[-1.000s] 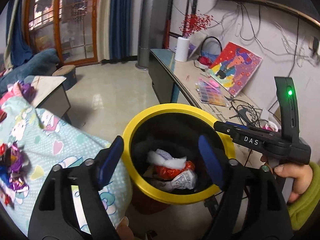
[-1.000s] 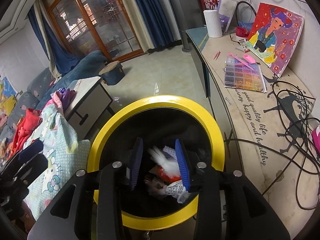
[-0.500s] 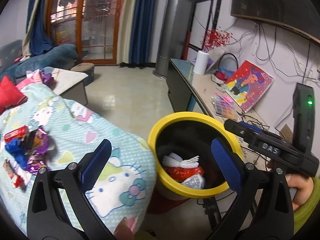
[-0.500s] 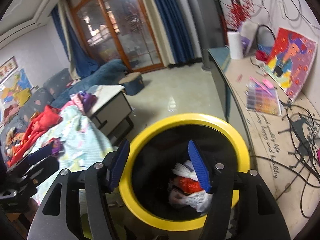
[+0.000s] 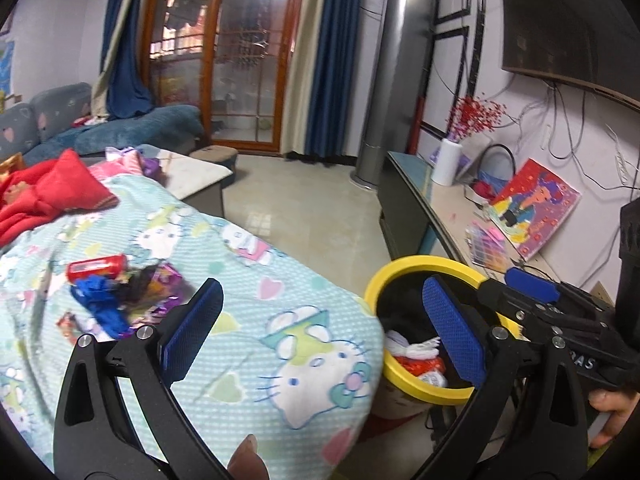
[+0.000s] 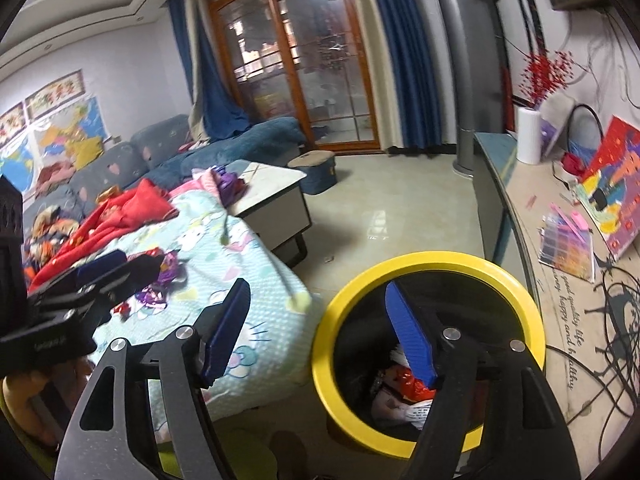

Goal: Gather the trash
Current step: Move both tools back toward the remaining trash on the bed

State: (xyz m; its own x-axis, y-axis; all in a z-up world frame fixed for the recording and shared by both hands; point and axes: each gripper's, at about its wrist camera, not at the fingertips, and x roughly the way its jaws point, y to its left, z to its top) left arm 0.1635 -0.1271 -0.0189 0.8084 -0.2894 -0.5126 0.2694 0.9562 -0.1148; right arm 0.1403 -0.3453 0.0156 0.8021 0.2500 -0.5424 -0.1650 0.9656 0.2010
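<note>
A yellow-rimmed black bin (image 5: 424, 264) (image 6: 432, 264) stands beside the bed and holds white and red trash (image 5: 416, 354) (image 6: 404, 392). A pile of wrappers (image 5: 116, 292) (image 6: 160, 284), red, blue and purple, lies on the Hello Kitty blanket (image 5: 280, 320) (image 6: 224, 248). My left gripper (image 5: 320, 320) is open and empty, over the blanket edge, with the pile to its left. My right gripper (image 6: 320, 332) is open and empty, above the bin's left rim. It also shows in the left wrist view (image 5: 532, 292), over the bin's right rim.
A red garment (image 5: 44, 196) lies on the bed's far side. A low table (image 6: 272, 196) stands behind the bed. A long counter (image 6: 560, 248) with a painting, bead box and cables runs along the right wall. Tiled floor (image 5: 304, 208) lies between.
Both grippers have risen and swung left, away from the bin toward the bed. The right gripper has opened wide, leaving the white trash in the bin. The wrapper pile has come into view.
</note>
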